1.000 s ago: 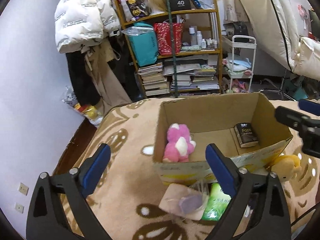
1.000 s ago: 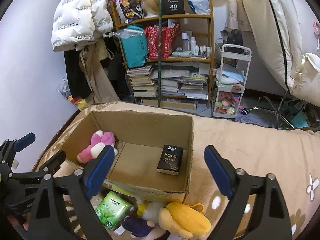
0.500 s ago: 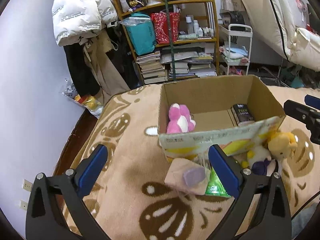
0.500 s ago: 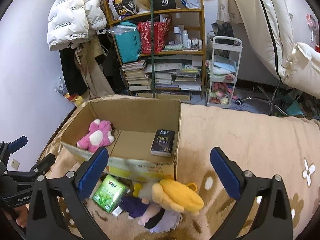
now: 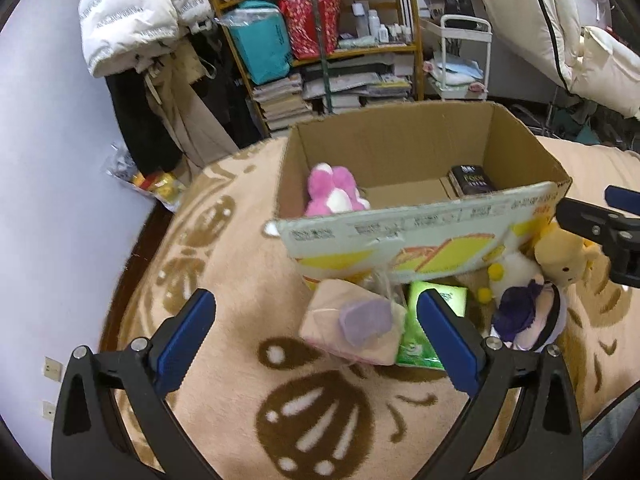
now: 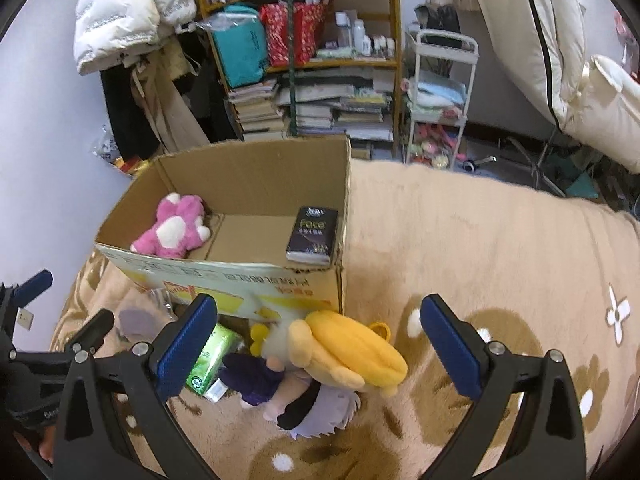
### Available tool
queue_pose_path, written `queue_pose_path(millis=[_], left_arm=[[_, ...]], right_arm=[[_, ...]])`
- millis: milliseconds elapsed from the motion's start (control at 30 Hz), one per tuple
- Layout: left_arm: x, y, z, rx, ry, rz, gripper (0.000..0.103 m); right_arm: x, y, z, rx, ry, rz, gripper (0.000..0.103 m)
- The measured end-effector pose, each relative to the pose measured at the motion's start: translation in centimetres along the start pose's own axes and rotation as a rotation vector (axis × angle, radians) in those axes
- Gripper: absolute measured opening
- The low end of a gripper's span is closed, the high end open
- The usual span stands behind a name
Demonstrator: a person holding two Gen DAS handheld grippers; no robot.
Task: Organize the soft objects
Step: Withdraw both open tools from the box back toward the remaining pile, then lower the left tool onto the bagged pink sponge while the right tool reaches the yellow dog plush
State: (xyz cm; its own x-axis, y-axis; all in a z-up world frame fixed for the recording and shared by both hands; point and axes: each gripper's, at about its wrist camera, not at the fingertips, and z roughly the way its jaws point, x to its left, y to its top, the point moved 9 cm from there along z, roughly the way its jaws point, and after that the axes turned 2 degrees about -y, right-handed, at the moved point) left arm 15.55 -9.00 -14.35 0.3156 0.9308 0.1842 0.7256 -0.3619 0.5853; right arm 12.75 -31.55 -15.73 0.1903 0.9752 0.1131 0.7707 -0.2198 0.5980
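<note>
A cardboard box (image 5: 400, 240) (image 6: 240, 284) stands on the beige blanket and holds a pink plush (image 5: 334, 194) (image 6: 172, 232) and a black tissue pack (image 5: 472, 180) (image 6: 314, 234). In front of it lie a pink tissue pack with a purple patch (image 5: 356, 326), a green tissue pack (image 5: 424, 332) (image 6: 210, 354) and a yellow-haired doll with purple clothes (image 6: 320, 364) (image 5: 540, 280). My left gripper (image 5: 316, 340) is open and empty above the pink pack. My right gripper (image 6: 318, 344) is open and empty over the doll.
A crowded wooden shelf (image 6: 304, 60) with books and bags stands behind the bed, next to a white trolley (image 6: 438, 92) and hanging coats (image 5: 132, 16). The blanket's left edge (image 5: 132, 264) drops to the floor by the wall.
Both grippers have drawn back and tilted down from the box toward the items in front of it. Both stay open and empty.
</note>
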Motion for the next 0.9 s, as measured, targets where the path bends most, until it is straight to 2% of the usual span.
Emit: queue_pose_path(millis=[167,367,667,900], left_arm=[[-0.6,-0.7,1.6,0.034,-0.016,-0.004,0.099],[-1.6,-0.8,3.2,0.036,-0.062,-0.009,0.099],[-2.0,-1.2,5.5,0.062,0.032,0.013,0.099],[-2.8,-1.7,6.8,0.095,0.017,0.022,0.099]], right_arm=[[-0.2,-0.9,2.0,0.064,-0.028,-0.005,0.103],[-0.8,-1.7,3.3,0.111,-0.048,-0.003,0.103],[-1.1,-2.7,4.8,0.184,-0.072,-0.008,0.103],[-1.6,-3.3,5.6,0.23,-0.086,0.001,0.103]])
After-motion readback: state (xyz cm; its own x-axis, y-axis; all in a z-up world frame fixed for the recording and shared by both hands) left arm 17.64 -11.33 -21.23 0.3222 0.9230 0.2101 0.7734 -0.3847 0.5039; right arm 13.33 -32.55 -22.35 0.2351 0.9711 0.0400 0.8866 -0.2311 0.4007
